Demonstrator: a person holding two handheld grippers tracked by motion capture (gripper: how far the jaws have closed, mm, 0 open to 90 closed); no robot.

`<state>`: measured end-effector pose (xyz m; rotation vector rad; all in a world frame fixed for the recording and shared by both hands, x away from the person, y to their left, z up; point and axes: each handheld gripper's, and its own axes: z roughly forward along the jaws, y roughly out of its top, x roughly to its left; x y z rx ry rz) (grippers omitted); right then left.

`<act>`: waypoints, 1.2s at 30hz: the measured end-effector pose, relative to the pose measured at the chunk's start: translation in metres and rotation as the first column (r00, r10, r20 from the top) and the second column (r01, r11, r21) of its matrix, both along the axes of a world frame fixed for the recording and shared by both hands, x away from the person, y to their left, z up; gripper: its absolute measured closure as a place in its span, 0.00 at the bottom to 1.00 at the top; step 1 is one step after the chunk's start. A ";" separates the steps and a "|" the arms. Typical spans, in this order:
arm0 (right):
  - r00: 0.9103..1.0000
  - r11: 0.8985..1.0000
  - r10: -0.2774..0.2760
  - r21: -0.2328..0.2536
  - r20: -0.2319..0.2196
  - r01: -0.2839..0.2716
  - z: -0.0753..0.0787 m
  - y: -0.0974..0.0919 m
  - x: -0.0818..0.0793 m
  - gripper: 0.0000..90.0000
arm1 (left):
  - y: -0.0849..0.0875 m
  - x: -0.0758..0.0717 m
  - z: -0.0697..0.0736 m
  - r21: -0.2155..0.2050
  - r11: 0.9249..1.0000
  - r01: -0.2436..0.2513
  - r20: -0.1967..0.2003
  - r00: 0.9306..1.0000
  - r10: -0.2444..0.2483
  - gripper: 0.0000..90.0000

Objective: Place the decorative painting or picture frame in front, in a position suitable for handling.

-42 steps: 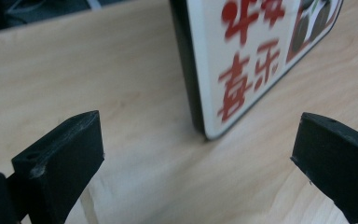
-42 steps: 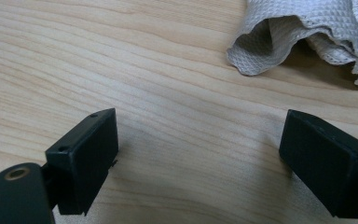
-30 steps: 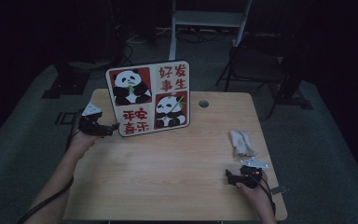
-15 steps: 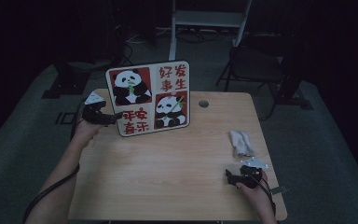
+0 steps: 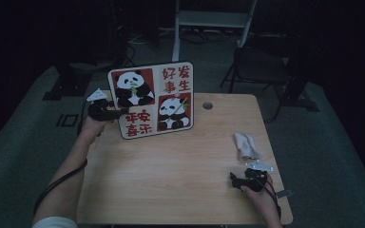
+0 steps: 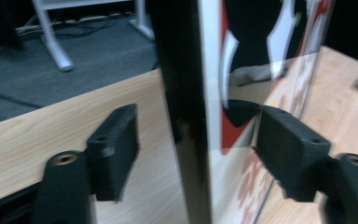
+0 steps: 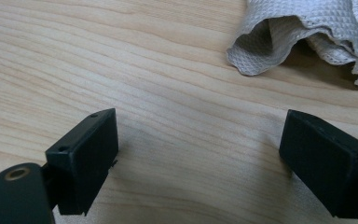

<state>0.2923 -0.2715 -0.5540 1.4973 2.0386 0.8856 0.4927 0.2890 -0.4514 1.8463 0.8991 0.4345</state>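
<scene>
We see the panda board (image 5: 152, 100) standing upright across the far left part of the counter (image 5: 171, 161), walling that side off from the back edge. Our left gripper (image 5: 119, 112) is at its left edge, and in the left gripper view the board's dark edge (image 6: 182, 116) stands between the jaws, which have just been closing: one jaw meets the printed face, the other has a gap beside it. The counter's broad middle lies bare wood (the widest passage). On the right, the crumpled cloth (image 5: 246, 145) lies just beyond our right gripper (image 5: 234, 179), whose jaws stand wide over bare wood. A small round hole (image 5: 207, 105) sits near the far edge.
</scene>
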 end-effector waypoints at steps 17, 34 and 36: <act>1.000 1.000 0.000 0.000 0.000 0.000 0.000 0.000 0.000 0.12 | 0.007 -0.035 -0.004 -0.104 0.989 0.104 -0.010 0.994 -0.106 0.79; 1.000 1.000 0.000 -0.001 0.000 0.000 0.000 0.000 0.000 0.12 | -0.017 -0.081 -0.006 -0.153 0.988 0.008 -0.028 1.000 -0.012 0.88; 1.000 1.000 0.000 -0.001 0.001 0.000 0.000 0.000 0.000 0.12 | -0.020 -0.084 -0.006 -0.153 0.988 -0.005 -0.029 1.000 0.001 0.88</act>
